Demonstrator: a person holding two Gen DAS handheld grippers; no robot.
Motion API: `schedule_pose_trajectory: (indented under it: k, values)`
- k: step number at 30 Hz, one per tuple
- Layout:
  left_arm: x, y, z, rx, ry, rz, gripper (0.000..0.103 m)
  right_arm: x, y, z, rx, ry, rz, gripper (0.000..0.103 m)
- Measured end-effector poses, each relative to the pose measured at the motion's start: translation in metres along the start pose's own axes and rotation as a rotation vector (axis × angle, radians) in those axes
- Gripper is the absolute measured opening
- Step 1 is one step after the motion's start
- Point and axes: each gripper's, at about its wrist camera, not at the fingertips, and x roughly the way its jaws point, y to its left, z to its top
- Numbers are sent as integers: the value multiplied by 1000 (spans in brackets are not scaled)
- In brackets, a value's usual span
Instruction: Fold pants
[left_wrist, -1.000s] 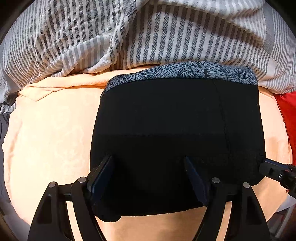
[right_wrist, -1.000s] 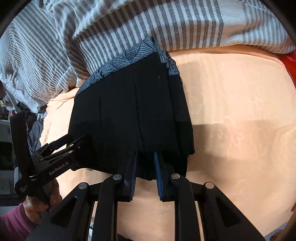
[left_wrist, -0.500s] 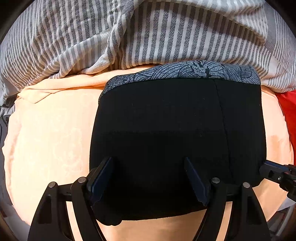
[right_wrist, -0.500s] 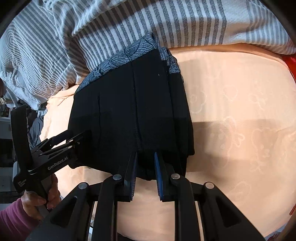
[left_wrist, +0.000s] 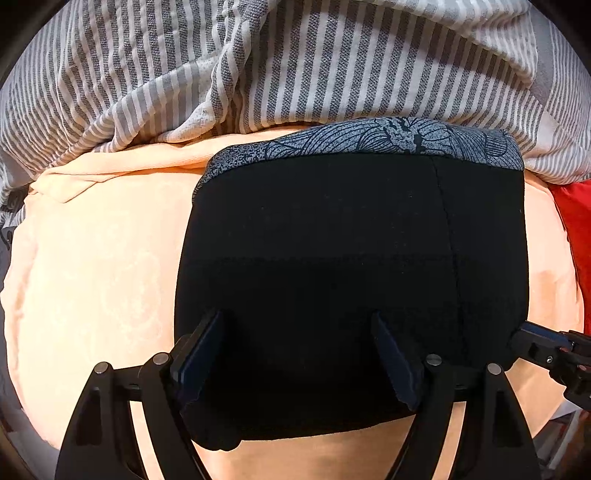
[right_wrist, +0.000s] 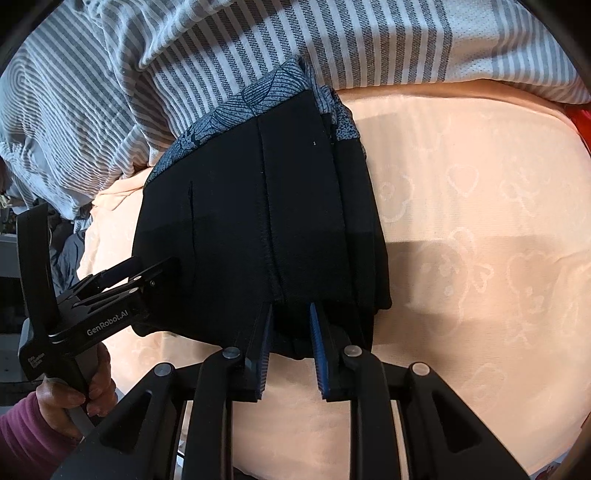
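The black pants (left_wrist: 332, 258) lie folded into a thick rectangle on the peach bed sheet (left_wrist: 92, 277), with a grey patterned waistband (left_wrist: 369, 138) at the far edge. They also show in the right wrist view (right_wrist: 258, 221). My left gripper (left_wrist: 299, 350) is open, its fingers spread wide over the near edge of the stack. My right gripper (right_wrist: 291, 332) is nearly closed on the near right corner of the folded pants. The left gripper shows at the left of the right wrist view (right_wrist: 122, 284), the right gripper's tip at the right of the left wrist view (left_wrist: 543, 343).
A grey and white striped blanket (left_wrist: 295, 62) is bunched along the far side of the bed (right_wrist: 184, 74). A red cloth (left_wrist: 576, 229) lies at the right edge. The peach sheet stretches to the right of the pants (right_wrist: 480, 221).
Both grippers have moved slightly toward the striped blanket, and the folded pants sit a little further from it in view. The jaws have not changed.
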Motion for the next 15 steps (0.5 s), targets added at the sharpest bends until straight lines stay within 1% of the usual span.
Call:
schedule_pose_trajectory:
  k: [2, 3, 4, 6, 9, 12, 15]
  values:
    - [0, 0, 0, 1, 1, 2, 84, 0, 1, -1, 2, -5, -1, 24]
    - [2, -1, 0, 4, 7, -8, 93, 0, 1, -1, 3, -8, -2, 24]
    - [5, -3, 1, 17, 22, -18, 97, -1, 1, -1, 6, -11, -2, 24]
    - [7, -5, 1, 34, 24, -2, 97, -2, 0, -3, 11, -15, -4, 24]
    - [8, -4, 1, 31, 27, -7, 97, -3, -1, -6, 13, -16, -9, 24]
    - [6, 0, 3, 17, 27, -22, 96, -7, 0, -5, 19, -12, -10, 24]
    - [-4, 8, 4, -1, 14, -19, 96, -13, 2, -2, 21, -18, -13, 25]
